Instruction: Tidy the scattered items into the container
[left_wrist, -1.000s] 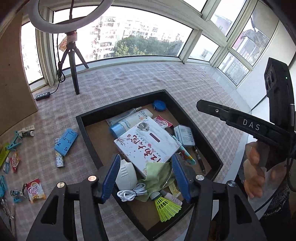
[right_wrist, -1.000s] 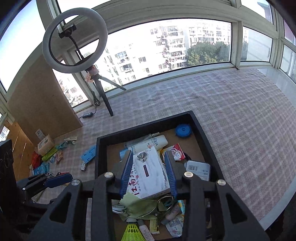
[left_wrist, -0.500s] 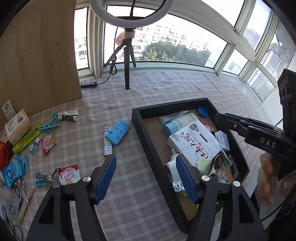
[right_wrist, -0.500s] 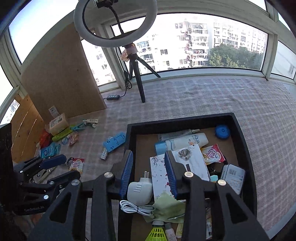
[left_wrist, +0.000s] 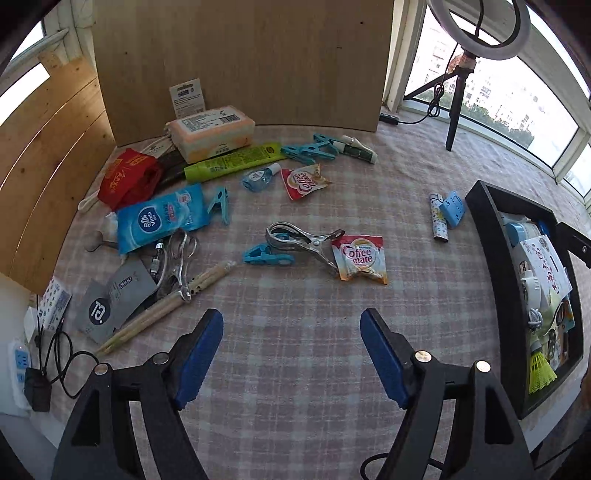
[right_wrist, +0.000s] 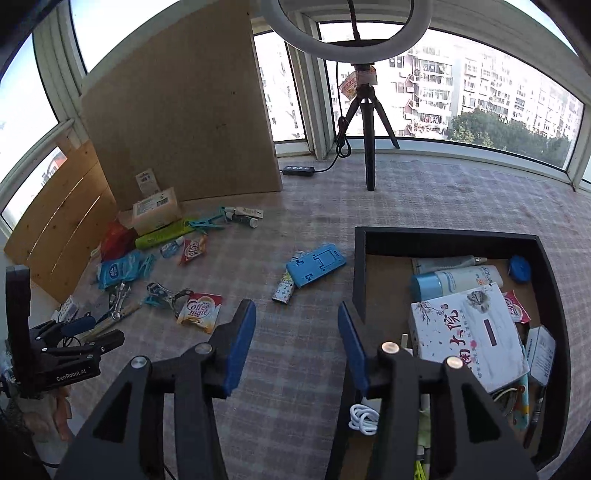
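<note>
Left gripper (left_wrist: 291, 354) hangs over the checked cloth (left_wrist: 295, 369), jaws apart and opening, nothing between them but bare cloth. Right gripper (right_wrist: 297, 339) likewise: jaws apart and opening, empty, hovering just left of the black tray (right_wrist: 359, 266).

That tray is our landmark. It sits on the surface with a white box (right_wrist: 467, 336) inside, along with a blue-capped bottle (right_wrist: 456, 280) lying crosswise along the far side, a round blue disc (right_wrist: 519, 268) in the far right corner and a coiled white cable (right_wrist: 364, 419) at the near left corner.

Left of the tray, just apart from its wall, lies a blue phone stand (right_wrist: 316, 266), flat, long axis running diagonally toward the tray's far left corner. A small patterned tube (right_wrist: 283, 290) touches its near left end.

Further left of the tray sits a Coffee mate sachet (left_wrist: 360, 258), flat, label up. A metal clip (left_wrist: 304, 240) lies across its left edge, long axis pointing at the sachet, handles toward it. A blue peg (left_wrist: 267, 257) lies just beside the clip, on the side away from the tray, long axis roughly crosswise.

Well left of the tray is the main heap: a blue tissue pack (left_wrist: 160, 221), a green tube (left_wrist: 234, 162) lying diagonally, a red pouch (left_wrist: 127, 177), a second sachet (left_wrist: 303, 181) and chopsticks (left_wrist: 166, 306) angled toward the clip.

Beyond the tray stands a ring-light tripod (right_wrist: 367, 147).
</note>
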